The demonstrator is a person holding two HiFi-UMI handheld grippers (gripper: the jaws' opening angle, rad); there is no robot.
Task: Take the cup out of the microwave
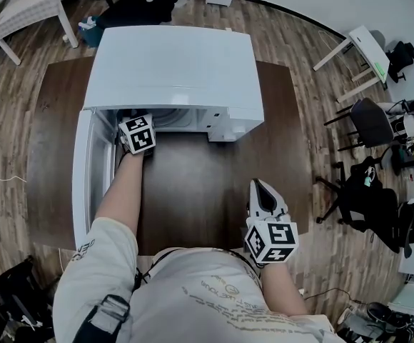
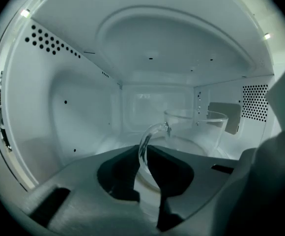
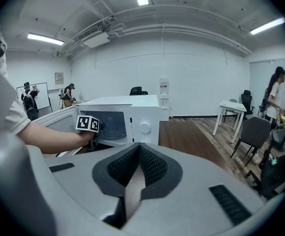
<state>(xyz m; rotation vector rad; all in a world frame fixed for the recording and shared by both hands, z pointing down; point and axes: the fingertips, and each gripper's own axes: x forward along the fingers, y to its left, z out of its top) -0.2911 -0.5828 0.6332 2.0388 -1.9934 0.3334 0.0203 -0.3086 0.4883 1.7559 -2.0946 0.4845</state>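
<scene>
Half done, by my judgement: my left gripper [image 2: 143, 154] is clenched on the handle [image 2: 146, 137] of the glass cup [image 2: 196, 127], whose bowl sits just ahead of the jaws, inside the microwave [image 1: 171, 63]. Drawing it out is not yet done. My right gripper [image 3: 139, 149] is closed on nothing, well back from the microwave.

Table [image 1: 193, 184]: dark brown, on a wood floor [image 1: 321, 120].
Microwave [image 1: 171, 66]: white, at the table's 12 o'clock; door [image 1: 86, 177] swung toward 8 o'clock.

White microwave [image 1: 171, 63], clear glass cup [image 2: 196, 127]
</scene>
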